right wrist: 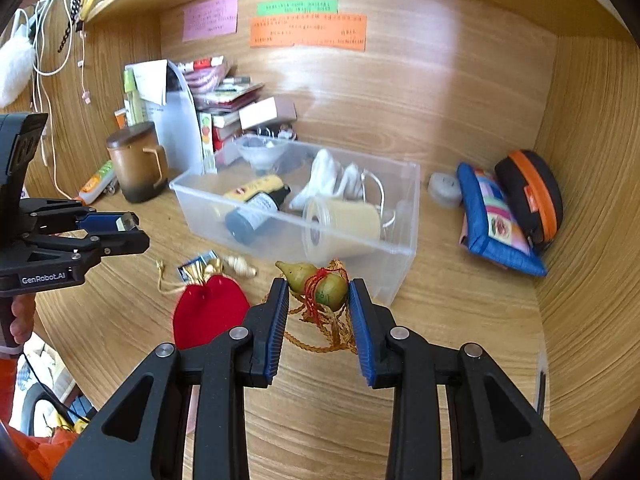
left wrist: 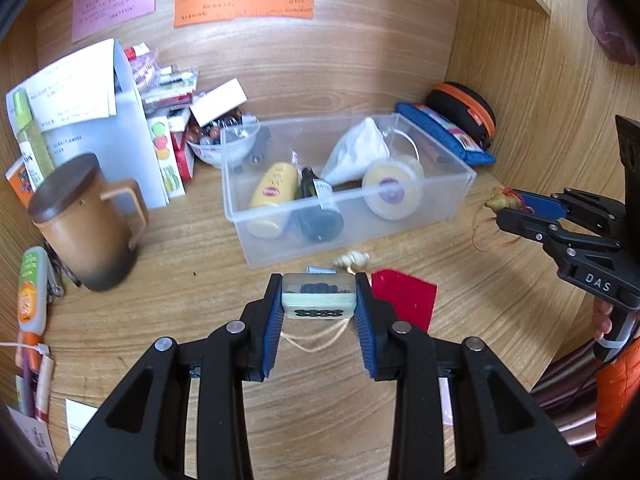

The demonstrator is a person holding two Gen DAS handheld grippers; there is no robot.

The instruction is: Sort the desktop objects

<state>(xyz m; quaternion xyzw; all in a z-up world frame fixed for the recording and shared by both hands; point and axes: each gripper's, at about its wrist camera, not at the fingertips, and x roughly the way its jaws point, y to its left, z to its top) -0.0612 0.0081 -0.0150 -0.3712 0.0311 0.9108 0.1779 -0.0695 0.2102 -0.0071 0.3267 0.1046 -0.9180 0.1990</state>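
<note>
My left gripper (left wrist: 319,294) is shut on a small pale green box (left wrist: 319,295) with a clear top, held above the desk in front of the clear plastic bin (left wrist: 460,190). My right gripper (right wrist: 319,290) is shut on a green gourd charm (right wrist: 320,282) with red thread and a gold cord, held near the bin's (right wrist: 404,248) front corner. The right gripper also shows in the left wrist view (left wrist: 506,208), and the left gripper in the right wrist view (right wrist: 130,228). A red pouch (right wrist: 210,310) and a small wooden charm (right wrist: 240,266) lie on the desk.
The bin holds a yellow bottle (left wrist: 274,192), a dark bottle (left wrist: 318,208), a round tub (left wrist: 390,194) and a white bag (left wrist: 356,152). A brown lidded mug (left wrist: 84,220), a glass bowl (left wrist: 224,140) and stacked boxes stand left. A blue pouch (right wrist: 496,220) and black-orange case (right wrist: 532,196) lie right.
</note>
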